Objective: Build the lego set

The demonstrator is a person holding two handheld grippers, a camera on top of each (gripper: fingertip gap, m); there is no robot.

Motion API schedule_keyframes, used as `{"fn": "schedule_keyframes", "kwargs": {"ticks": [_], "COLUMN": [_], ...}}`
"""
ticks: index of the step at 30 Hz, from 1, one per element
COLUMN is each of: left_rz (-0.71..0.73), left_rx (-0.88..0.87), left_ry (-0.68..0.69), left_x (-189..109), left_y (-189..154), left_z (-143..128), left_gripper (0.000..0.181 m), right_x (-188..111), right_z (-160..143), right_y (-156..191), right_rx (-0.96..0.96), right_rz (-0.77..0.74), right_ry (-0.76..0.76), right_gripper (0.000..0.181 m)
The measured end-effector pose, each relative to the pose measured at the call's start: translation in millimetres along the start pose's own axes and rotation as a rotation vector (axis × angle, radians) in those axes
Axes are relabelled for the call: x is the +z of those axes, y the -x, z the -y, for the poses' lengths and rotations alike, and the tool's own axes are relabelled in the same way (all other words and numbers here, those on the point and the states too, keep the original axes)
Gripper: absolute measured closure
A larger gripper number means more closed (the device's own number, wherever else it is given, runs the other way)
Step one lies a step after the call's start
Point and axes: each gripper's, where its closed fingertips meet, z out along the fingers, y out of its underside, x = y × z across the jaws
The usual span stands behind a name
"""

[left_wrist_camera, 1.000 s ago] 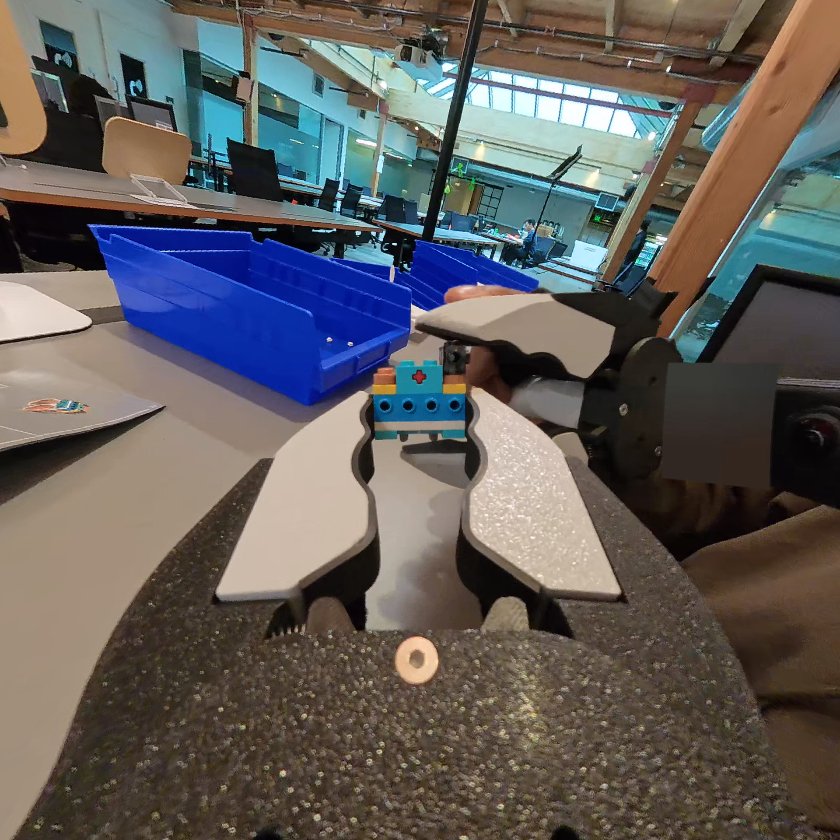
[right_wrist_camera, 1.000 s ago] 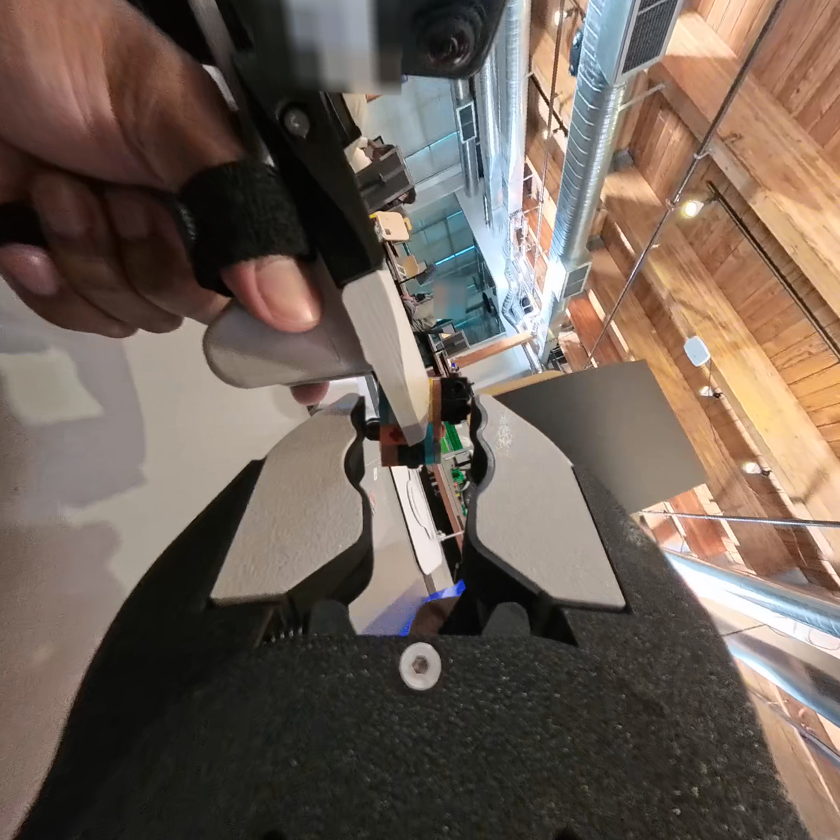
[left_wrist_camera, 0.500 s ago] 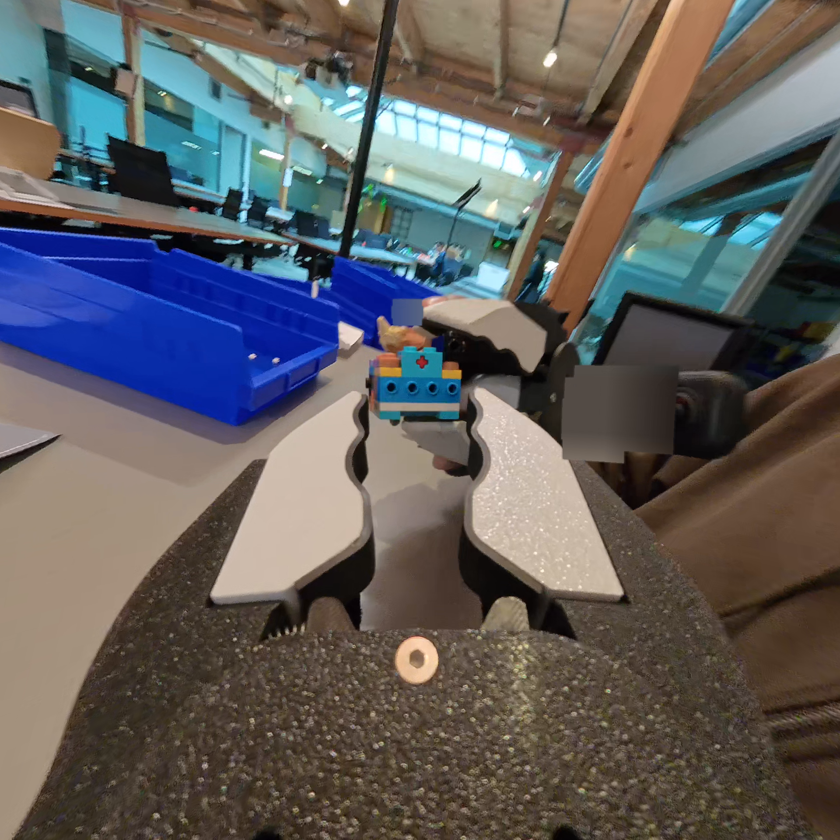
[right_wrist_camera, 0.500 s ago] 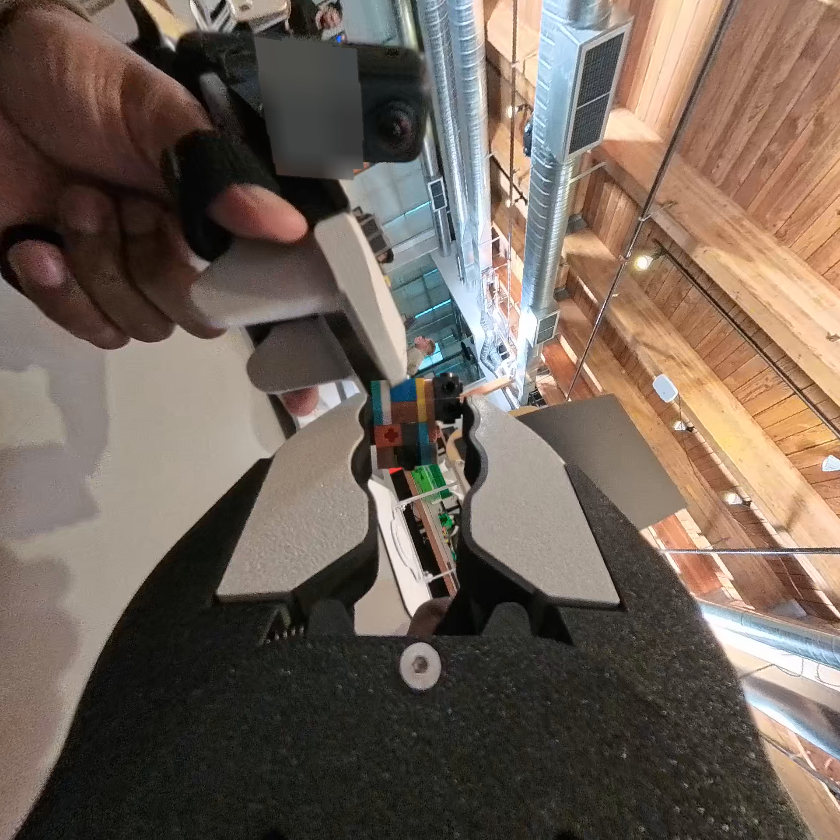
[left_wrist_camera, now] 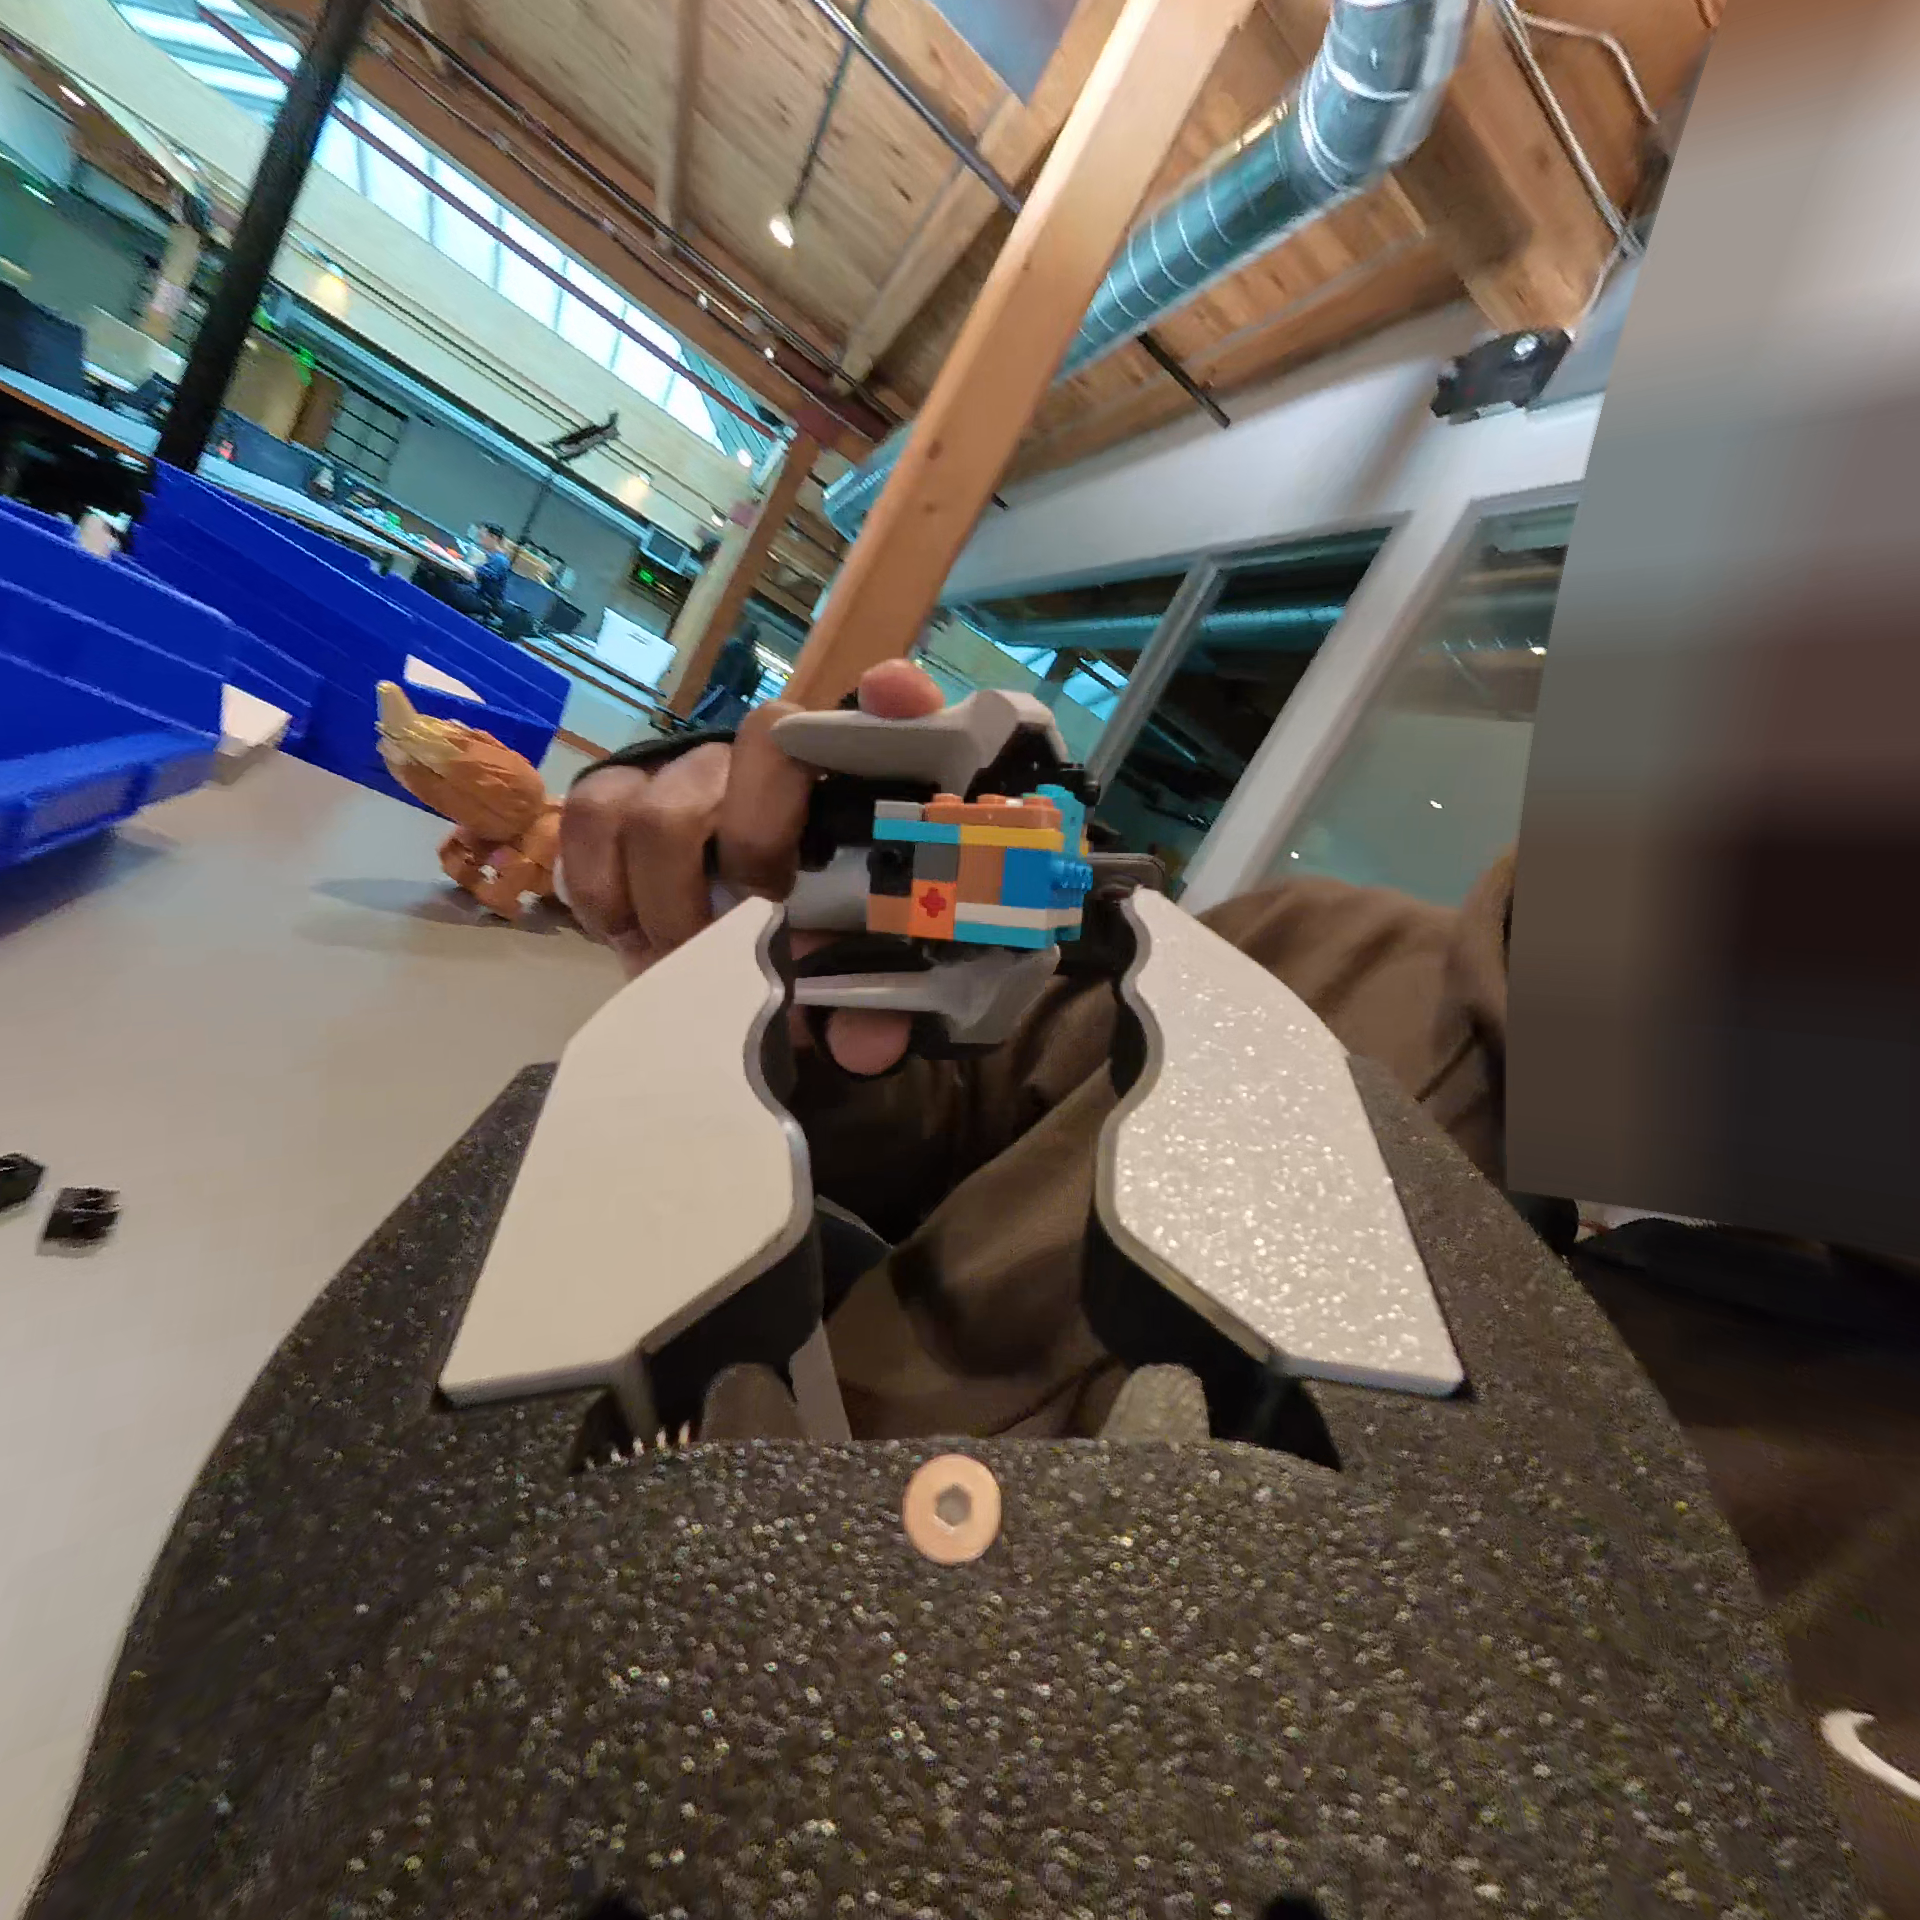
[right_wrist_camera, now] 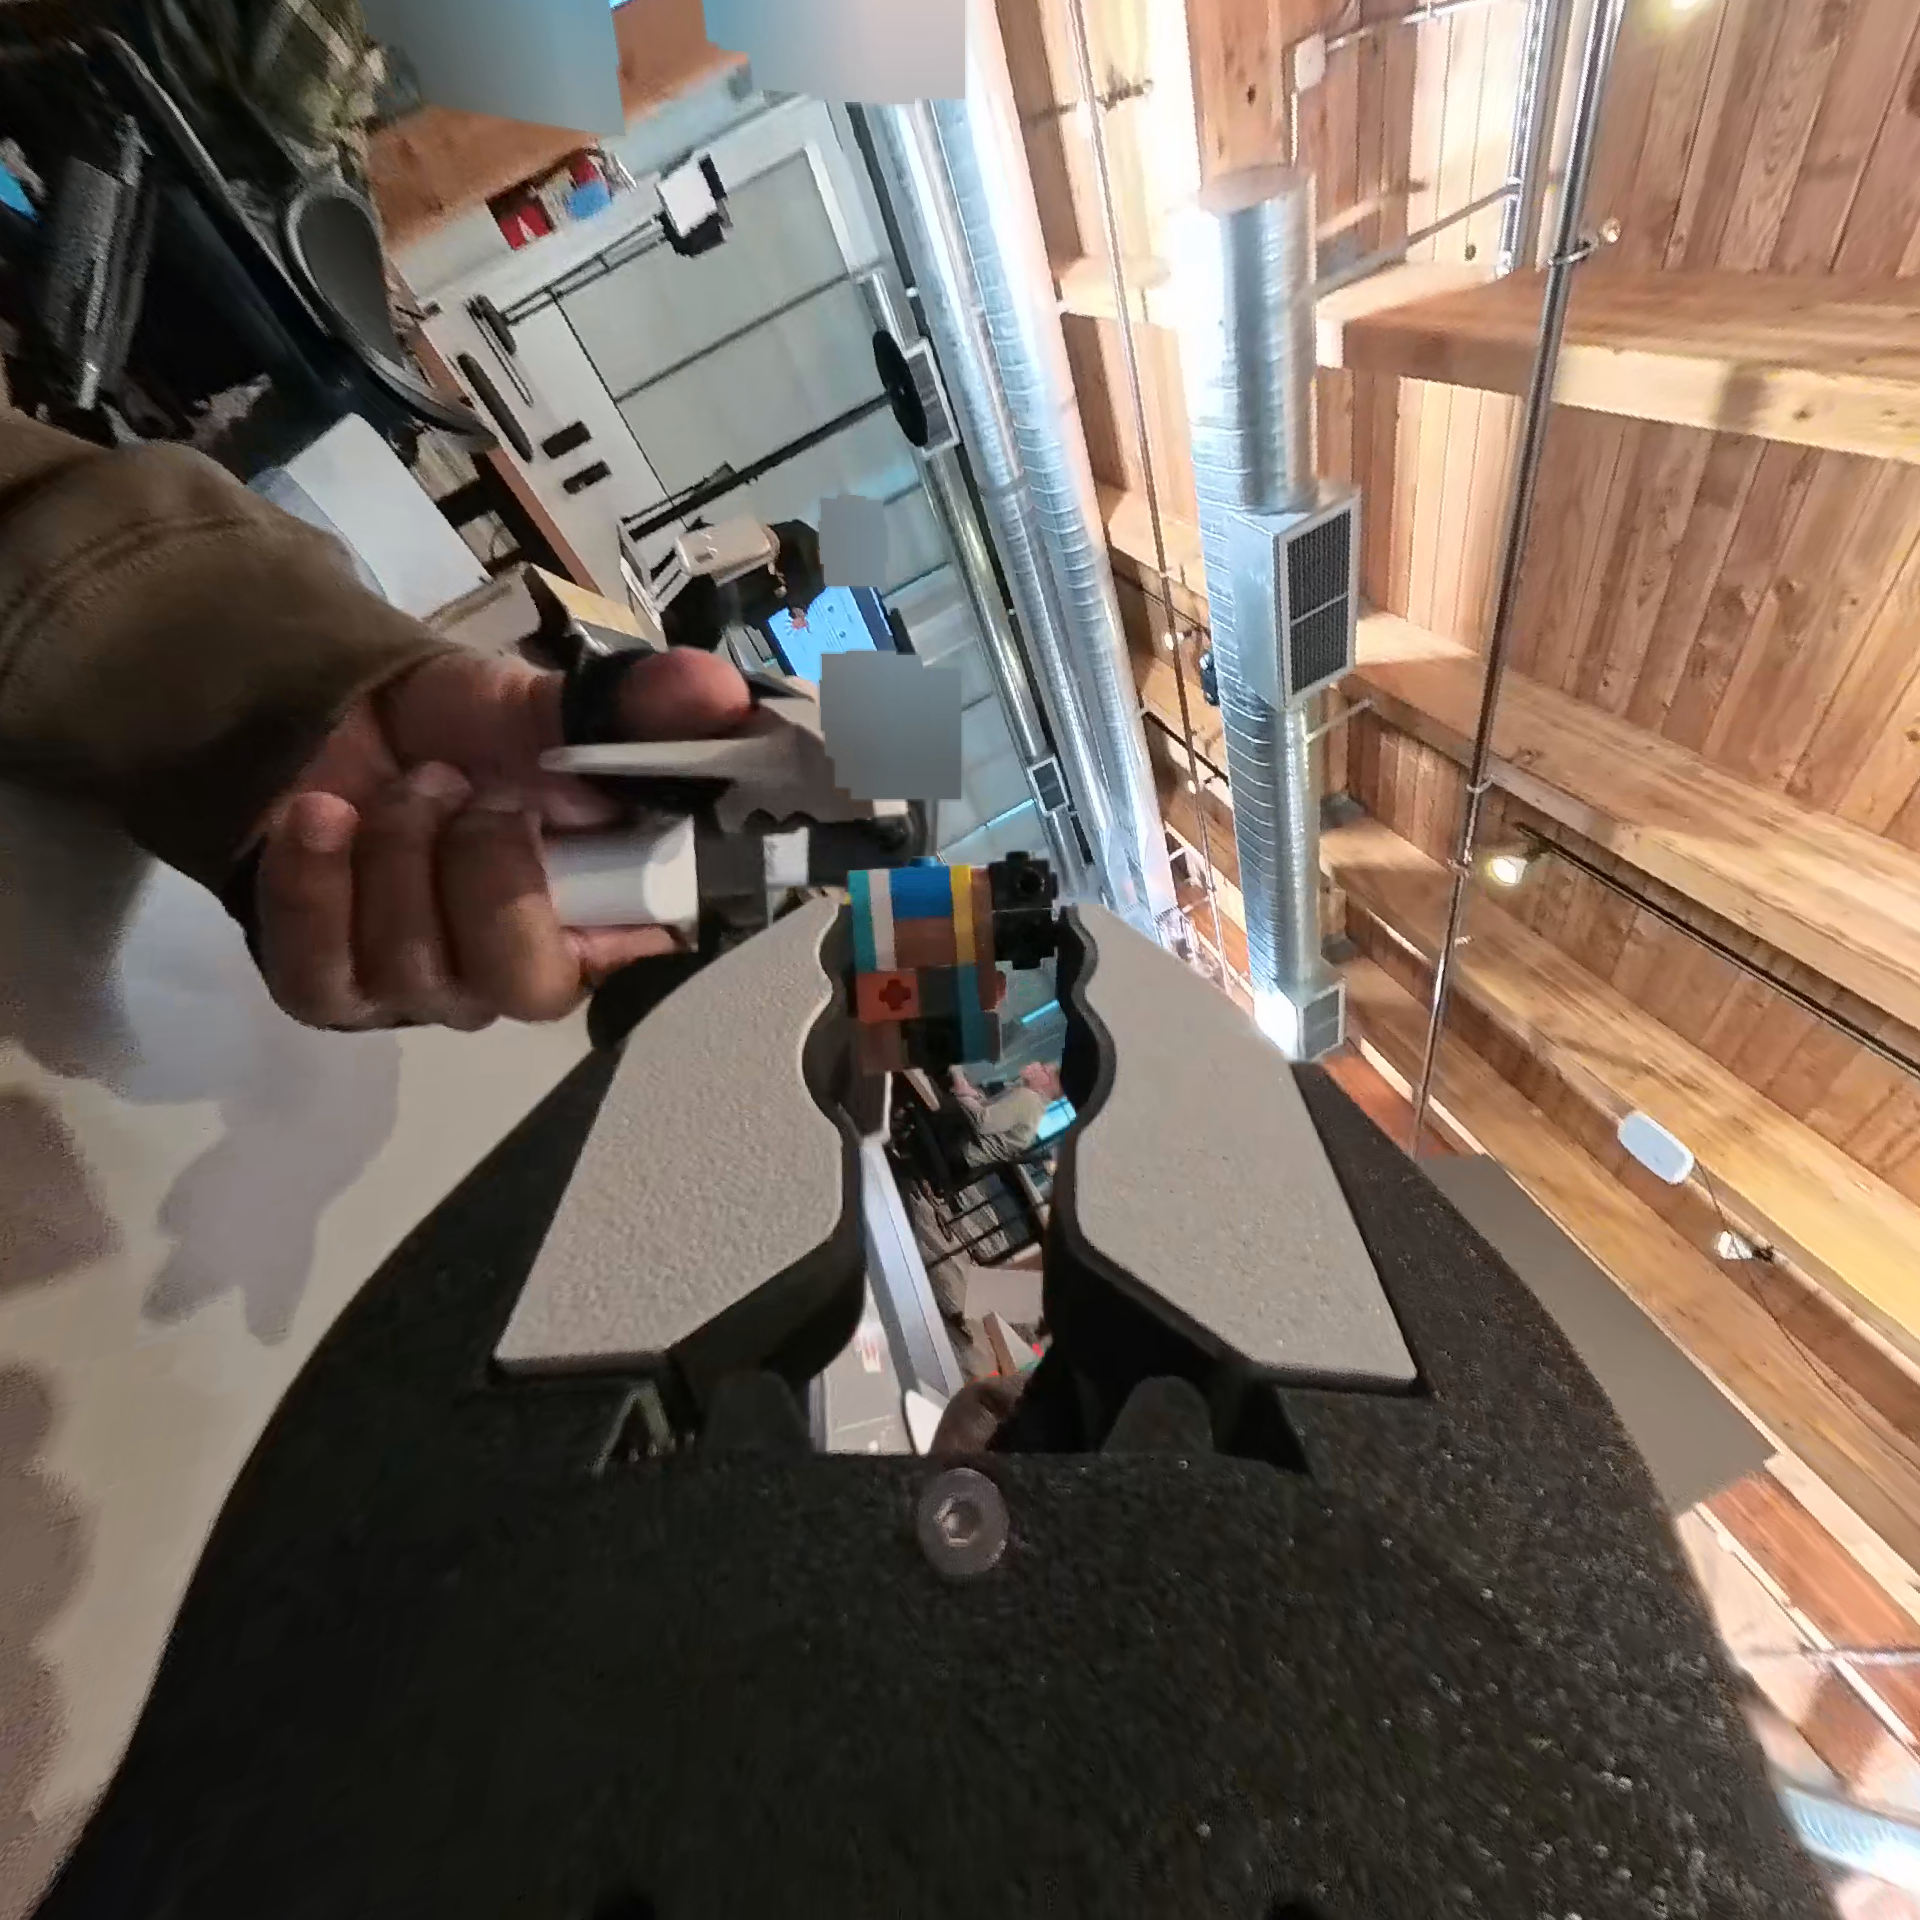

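The small lego model [left_wrist_camera: 977, 883] is blue, orange, yellow and teal with a red cross tile. It is held up off the grey table [left_wrist_camera: 260, 1039]. My right gripper [right_wrist_camera: 951, 966] is shut on the model [right_wrist_camera: 925, 966], with a black piece [right_wrist_camera: 1023, 904] at its far end against the right finger. My left gripper [left_wrist_camera: 945, 914] is open, its tips either side of the model with a gap on the left. The right gripper's grey fingers [left_wrist_camera: 883, 732] show above and below the model in the left wrist view.
Blue bins [left_wrist_camera: 104, 665] stand at the far left of the table. An orange-brown figure [left_wrist_camera: 478, 821] lies beside them. Two small black pieces [left_wrist_camera: 78, 1210] lie at the left edge. A dark panel [left_wrist_camera: 1714, 727] rises on the right. A person's hand [right_wrist_camera: 416, 883] holds the left gripper. Both grippers' tips are close together, under 4 cm apart.
My left gripper has opened wider and let go of the model. The right gripper has lifted and turned the model, so the red cross now faces sideways. Both views have tilted upward.
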Motion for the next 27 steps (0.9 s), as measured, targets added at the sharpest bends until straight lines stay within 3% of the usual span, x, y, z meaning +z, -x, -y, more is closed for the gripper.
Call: {"fn": "schedule_keyframes", "kwargs": {"ticks": [4,6,10,16,20,23,27], "left_rz": [-0.057,-0.075,-0.007,0.405,0.668,0.771,0.855], "left_rx": [-0.023,-0.003,0.063,0.291,0.403,0.462,0.541], "left_ry": [0.025,0.049,0.011,-0.062,-0.021,-0.001,0.041], "left_x": [9.7,12.2,7.8,-21.4,-39.2,-41.8,-42.2], "left_y": [-6.2,-9.3,-0.9,40.9,68.2,78.0,84.4], "left_z": [-7.1,-12.7,-6.8,16.8,20.3,20.2,17.5], "left_gripper": [0.123,0.135,0.139,0.14,0.139,0.139,0.139], "right_x": [2.9,4.3,4.3,-19.5,-65.3,-93.3,-96.1], "right_z": [5.8,3.0,-10.6,-69.5,-127.9,-159.3,-169.3], "right_y": [12.5,15.7,13.2,7.0,0.8,24.6,53.5], "right_rx": [0.011,0.021,0.137,0.427,0.653,0.755,0.715], "right_rz": [0.053,0.062,0.053,0.077,0.085,0.236,0.402], "right_ry": [-0.033,-0.025,0.02,0.286,0.574,0.772,0.834], "right_gripper": [0.145,0.145,0.144,0.141,0.169,0.171,0.172]}}
